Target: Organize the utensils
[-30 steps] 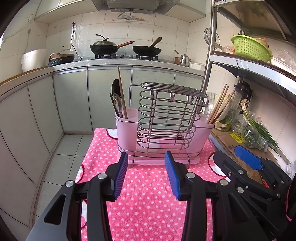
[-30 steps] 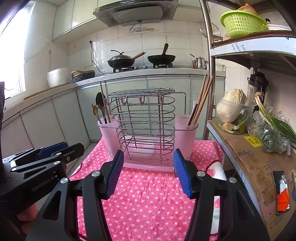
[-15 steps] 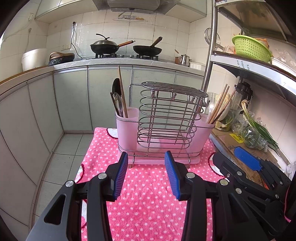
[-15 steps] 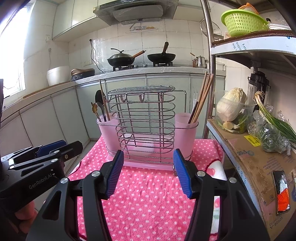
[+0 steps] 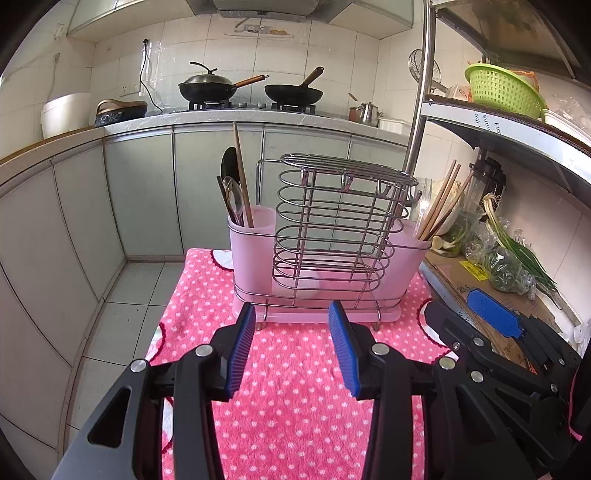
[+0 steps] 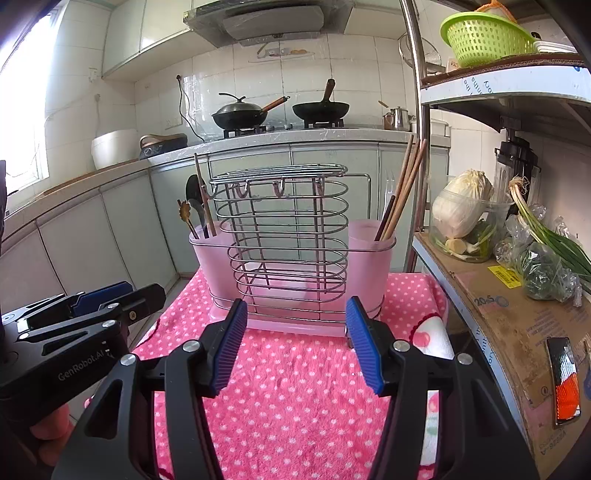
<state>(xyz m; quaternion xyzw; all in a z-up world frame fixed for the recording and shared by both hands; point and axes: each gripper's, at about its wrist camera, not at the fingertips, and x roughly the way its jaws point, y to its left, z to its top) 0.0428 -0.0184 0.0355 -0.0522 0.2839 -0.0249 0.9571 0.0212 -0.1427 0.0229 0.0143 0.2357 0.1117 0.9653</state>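
Note:
A pink utensil holder point(image 5: 255, 258) point(image 6: 218, 266) with a wire rack point(image 5: 332, 229) point(image 6: 284, 229) in its middle stands on a pink dotted cloth point(image 5: 295, 387) point(image 6: 295, 387). Its left cup holds spoons and one chopstick point(image 5: 236, 192) point(image 6: 201, 210). Its right cup holds several wooden chopsticks point(image 5: 439, 203) point(image 6: 402, 188). My left gripper point(image 5: 291, 354) is open and empty, just in front of the holder. My right gripper point(image 6: 293, 347) is open and empty, also in front of the holder. Each gripper shows at the edge of the other's view.
A metal shelf with a cardboard-covered board point(image 6: 517, 325) stands to the right, carrying vegetables point(image 6: 461, 210) and a green basket point(image 6: 484, 33). Its pole point(image 5: 417, 122) rises behind the holder. Kitchen cabinets point(image 5: 147, 192) and woks point(image 5: 210, 88) lie beyond. The floor point(image 5: 122, 295) drops off left of the cloth.
Both grippers have stayed open and nearly still. The holder sits at almost the same place in both views.

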